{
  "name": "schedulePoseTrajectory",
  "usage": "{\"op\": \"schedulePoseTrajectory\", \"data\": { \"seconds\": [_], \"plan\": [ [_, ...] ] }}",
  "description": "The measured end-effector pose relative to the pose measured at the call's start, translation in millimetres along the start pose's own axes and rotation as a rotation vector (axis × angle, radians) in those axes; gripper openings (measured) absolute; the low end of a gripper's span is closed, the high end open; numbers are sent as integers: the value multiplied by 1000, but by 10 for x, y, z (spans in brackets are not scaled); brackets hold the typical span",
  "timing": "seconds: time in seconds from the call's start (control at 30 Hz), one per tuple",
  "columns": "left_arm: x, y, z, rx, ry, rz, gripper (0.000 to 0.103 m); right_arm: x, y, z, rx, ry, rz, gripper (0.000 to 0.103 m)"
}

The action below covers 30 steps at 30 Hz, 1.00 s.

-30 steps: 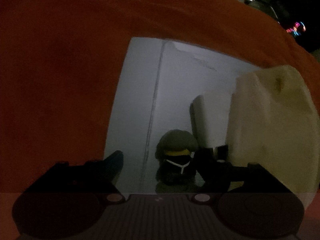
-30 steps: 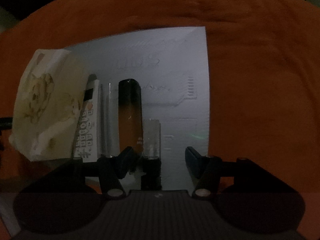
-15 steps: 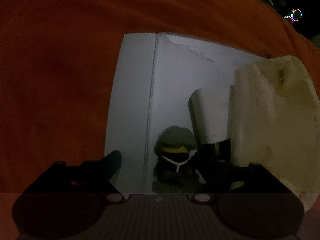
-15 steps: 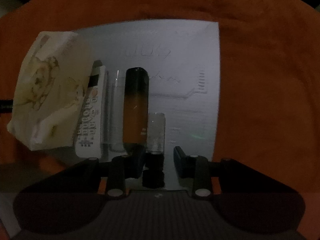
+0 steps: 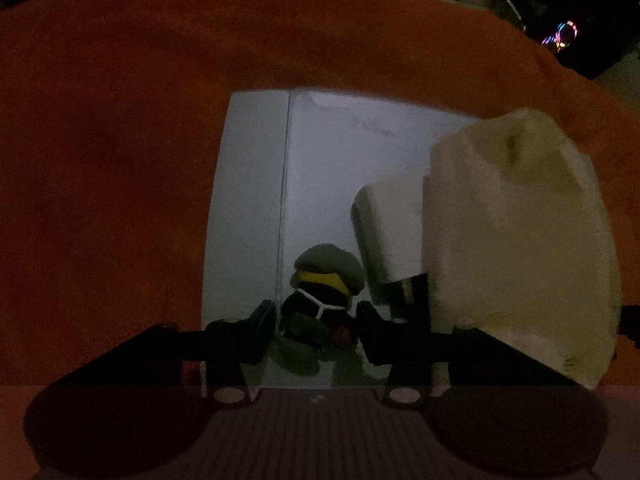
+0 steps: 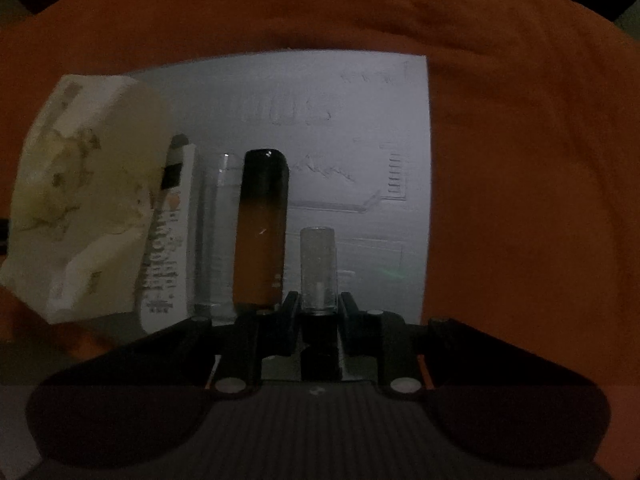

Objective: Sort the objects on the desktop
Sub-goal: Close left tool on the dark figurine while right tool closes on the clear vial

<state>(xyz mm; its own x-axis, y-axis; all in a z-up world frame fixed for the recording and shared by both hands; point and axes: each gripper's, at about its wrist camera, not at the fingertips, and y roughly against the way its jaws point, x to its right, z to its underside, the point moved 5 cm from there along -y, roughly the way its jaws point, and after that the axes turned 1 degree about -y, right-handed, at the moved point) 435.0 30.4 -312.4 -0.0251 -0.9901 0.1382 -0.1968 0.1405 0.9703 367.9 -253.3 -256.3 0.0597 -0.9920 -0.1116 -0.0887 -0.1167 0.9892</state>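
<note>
Both grippers have narrowed since half a second ago. The left gripper (image 5: 316, 316) had its fingers wide; now they press in on either side of the small figure (image 5: 322, 300) — a dark doll with a grey cap and yellow band — which stands on the white sheet (image 5: 248, 200) near its front edge. The right gripper (image 6: 319, 316) has likewise drawn in and is clenched on the clear tube (image 6: 318, 268), which lies on the sheet pointing away from the camera.

Left of the tube lie the amber bottle (image 6: 262, 228), a clear glass (image 6: 214, 236) and the remote (image 6: 168, 240), packed side by side, with the tissue pack (image 6: 80, 184) overlapping the remote's far end. Right of the tube the sheet is bare up to its right edge, where the orange cloth (image 6: 520, 180) begins. In the left view, bare sheet lies beyond and left of the figure — the remote and pack crowd its right.
</note>
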Motion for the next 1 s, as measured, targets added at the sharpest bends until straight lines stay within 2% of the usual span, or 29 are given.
{"op": "schedulePoseTrajectory", "data": {
  "seconds": [0.3,0.33,0.37,0.53,0.6,0.67,0.73,0.8,0.83,0.87,0.93,1.0],
  "plan": [
    [-30,361,159,49,8,18,37,36,222,56,59,-35,-28,22],
    [-52,394,197,53,12,21,32,36,228,69,64,-40,-32,22],
    [-85,410,197,49,9,19,22,36,235,81,69,-45,-35,22],
    [-140,411,195,45,12,-6,22,8,153,38,70,-55,-29,22],
    [-150,314,203,15,22,-3,34,10,110,35,67,-56,-18,22],
    [-128,270,200,16,7,-13,66,-9,122,79,53,-64,-8,22],
    [-95,258,200,22,-25,-35,78,-15,81,97,41,-61,-3,22],
    [-36,278,187,18,-75,-51,80,-19,30,111,29,-59,3,22],
    [-1,285,180,14,-110,-58,87,-14,4,118,24,-58,4,22],
    [29,277,188,-10,-151,-60,103,-18,-27,125,17,-53,2,22],
    [126,210,216,-106,-276,-25,103,-34,-64,129,6,-48,0,22],
    [160,192,247,-94,-350,-76,103,-53,-91,129,-1,-43,-1,23]
  ]
}}
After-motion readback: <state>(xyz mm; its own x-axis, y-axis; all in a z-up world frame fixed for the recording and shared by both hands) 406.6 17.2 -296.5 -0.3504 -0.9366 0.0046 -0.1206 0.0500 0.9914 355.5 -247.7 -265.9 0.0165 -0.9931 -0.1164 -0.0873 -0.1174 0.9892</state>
